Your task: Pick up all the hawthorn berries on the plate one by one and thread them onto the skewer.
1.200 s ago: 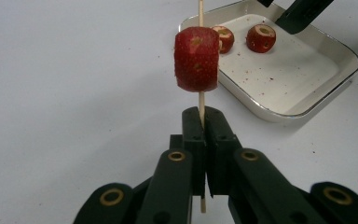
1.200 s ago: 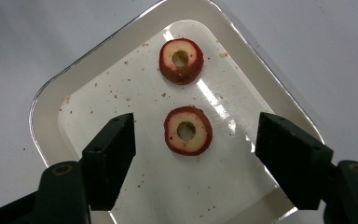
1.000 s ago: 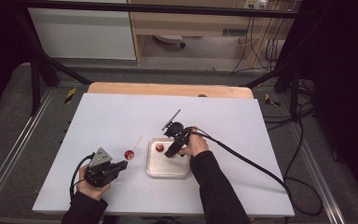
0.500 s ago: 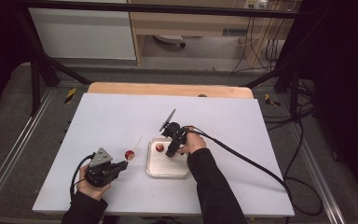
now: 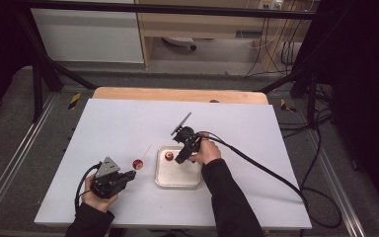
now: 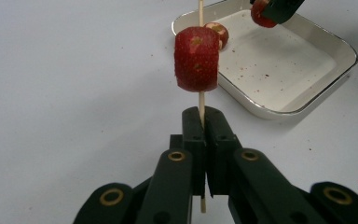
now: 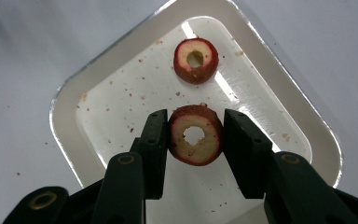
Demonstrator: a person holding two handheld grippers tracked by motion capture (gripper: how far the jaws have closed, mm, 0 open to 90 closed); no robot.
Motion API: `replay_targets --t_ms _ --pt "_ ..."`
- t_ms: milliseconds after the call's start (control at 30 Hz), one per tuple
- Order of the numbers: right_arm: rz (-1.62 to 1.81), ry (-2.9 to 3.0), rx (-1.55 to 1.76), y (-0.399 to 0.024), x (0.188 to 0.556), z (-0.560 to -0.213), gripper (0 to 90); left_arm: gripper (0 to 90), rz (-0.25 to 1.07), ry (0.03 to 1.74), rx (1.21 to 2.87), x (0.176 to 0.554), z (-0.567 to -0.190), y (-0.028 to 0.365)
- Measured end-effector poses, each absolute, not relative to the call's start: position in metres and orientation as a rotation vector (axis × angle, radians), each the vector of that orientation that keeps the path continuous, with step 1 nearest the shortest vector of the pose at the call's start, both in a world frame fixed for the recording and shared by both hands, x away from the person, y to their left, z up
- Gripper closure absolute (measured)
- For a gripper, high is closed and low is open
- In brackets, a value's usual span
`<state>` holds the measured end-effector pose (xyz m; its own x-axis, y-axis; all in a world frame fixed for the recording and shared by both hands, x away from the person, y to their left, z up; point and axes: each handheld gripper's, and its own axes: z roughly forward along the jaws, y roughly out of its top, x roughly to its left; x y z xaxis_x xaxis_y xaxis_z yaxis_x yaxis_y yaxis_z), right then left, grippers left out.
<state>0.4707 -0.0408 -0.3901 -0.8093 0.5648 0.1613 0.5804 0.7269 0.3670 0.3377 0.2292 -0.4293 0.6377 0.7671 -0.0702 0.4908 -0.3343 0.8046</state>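
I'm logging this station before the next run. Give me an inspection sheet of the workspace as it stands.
Surface: white table, red crumbs by the tray.
Job's things: skewer with one fruit piece threaded on it; metal tray holding a cored ring; second ring between the right tongs.
Clutter: nothing seen.
Grippers: left tongs shut on the skewer; right tongs have just been closing, left pad touching the ring, right pad a sliver off.
Cables: one trails off the table's right edge.
Surroundings: dark frame, cabinets, floor wiring.
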Motion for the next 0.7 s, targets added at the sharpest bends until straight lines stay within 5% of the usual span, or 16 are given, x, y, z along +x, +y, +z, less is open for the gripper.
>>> replay_targets --t_ms 700 --pt "-1.651 -2.248 -1.279 -0.104 0.421 -0.391 62.0 87.8 0.449 0.976 1.942 0.326 -0.422 0.206"
